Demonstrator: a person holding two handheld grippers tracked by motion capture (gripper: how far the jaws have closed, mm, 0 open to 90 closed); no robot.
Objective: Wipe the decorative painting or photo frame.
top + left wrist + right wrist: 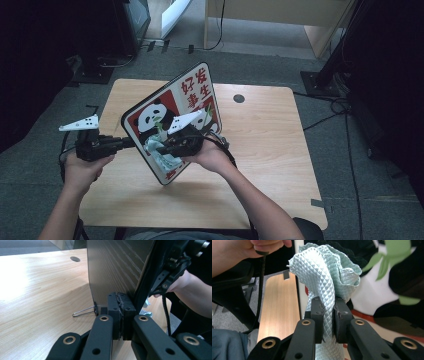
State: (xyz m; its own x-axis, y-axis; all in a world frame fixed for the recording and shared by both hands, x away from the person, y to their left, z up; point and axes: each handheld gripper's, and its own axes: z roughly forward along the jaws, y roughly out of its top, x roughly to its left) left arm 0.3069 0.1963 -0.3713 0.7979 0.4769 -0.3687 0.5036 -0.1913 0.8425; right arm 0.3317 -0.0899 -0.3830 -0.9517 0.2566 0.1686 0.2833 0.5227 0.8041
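Above the table (pixel 270 145), left tongs (pixel 121 315) clamp the panda board's (pixel 172 107) edge — right tongs (pixel 327 312) pinch a cloth (pixel 324 272) against it.

The panda board (pixel 172 125) stands tilted on the surface (pixel 265 145), between the 2 claws: left claw (pixel 131 142) at its left edge, right claw (pixel 162 148) before its face, cloth (pixel 162 156) between them.

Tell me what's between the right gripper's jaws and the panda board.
The pale green cloth: the right gripper is shut on it, and it bunches against the panda board, as the right gripper view shows.
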